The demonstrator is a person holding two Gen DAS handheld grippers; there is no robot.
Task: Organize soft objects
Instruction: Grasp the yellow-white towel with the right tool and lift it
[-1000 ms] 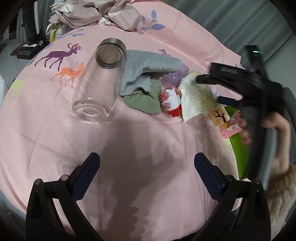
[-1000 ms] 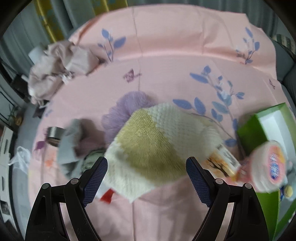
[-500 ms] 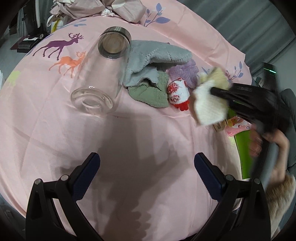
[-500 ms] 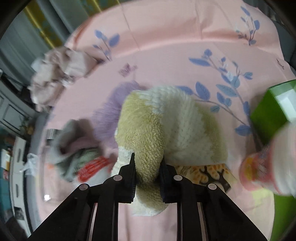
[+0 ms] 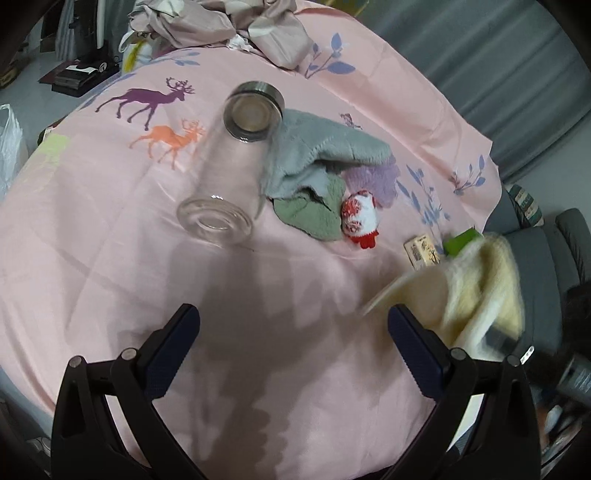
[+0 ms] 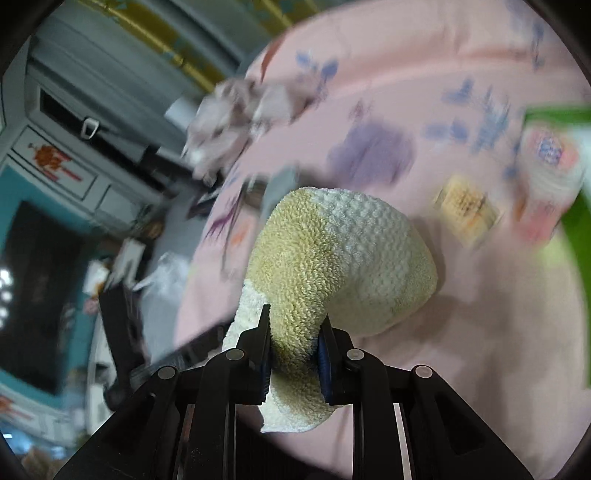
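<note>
My right gripper [image 6: 293,356] is shut on a cream and yellow fluffy cloth [image 6: 340,258], held off the pink sheet; the cloth also shows blurred at the right of the left wrist view [image 5: 480,291]. My left gripper [image 5: 293,343] is open and empty above the pink sheet [image 5: 110,258]. On the sheet lie a grey cloth [image 5: 325,151], a green cloth [image 5: 314,212], a purple cloth [image 5: 373,179] and a small red and white plush [image 5: 358,216], bunched together.
A clear glass jar [image 5: 229,173] lies on its side left of the cloths. A small card [image 5: 423,251] and a green box [image 5: 461,240] lie at the right edge. A crumpled beige sheet [image 5: 236,26] lies at the far end.
My right gripper closed on the cream and yellow cloth, lifted it off the pile and carried it toward the near right. The left gripper stayed open and drew back a little.
</note>
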